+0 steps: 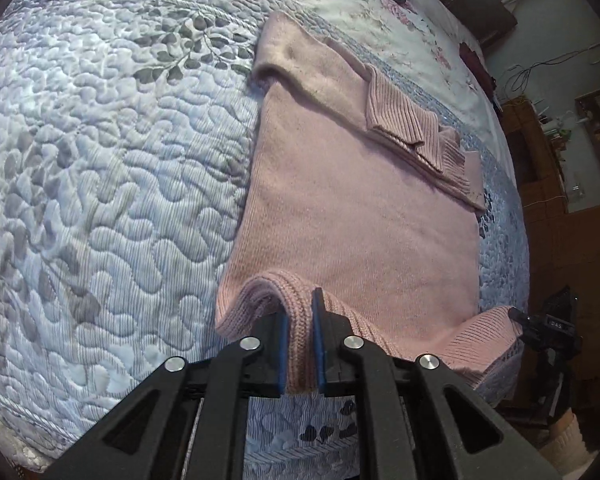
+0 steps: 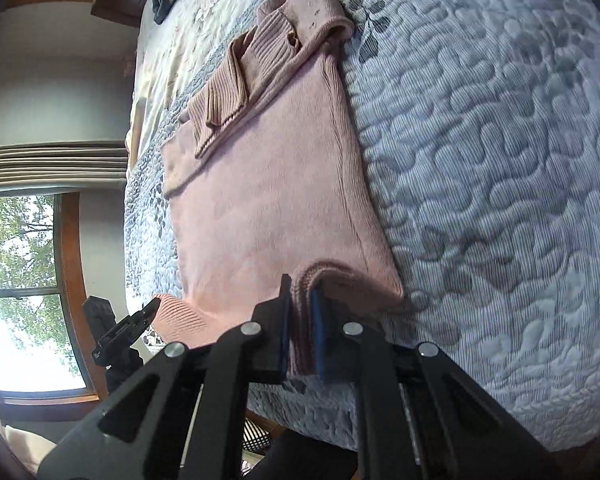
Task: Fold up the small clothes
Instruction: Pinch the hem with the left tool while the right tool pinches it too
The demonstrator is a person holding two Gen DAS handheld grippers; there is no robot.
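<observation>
Pink sweater (image 1: 352, 216) lies on my quilt (image 1: 100, 160). My left gripper (image 1: 300, 344) and right gripper (image 2: 300, 328) each clench its ribbed hem. I should lift both corners evenly.

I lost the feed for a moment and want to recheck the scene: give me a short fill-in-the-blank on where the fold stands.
1. Both tools are shut on the ribbed ____ of the pink sweater.
2. The sweater lies on a ____ with a leaf pattern.
3. The sleeves are folded ____ the sweater's body.
4. The left tool and right tool grip ____ corners of that edge.

Missing words: hem; quilt; over; opposite
</observation>
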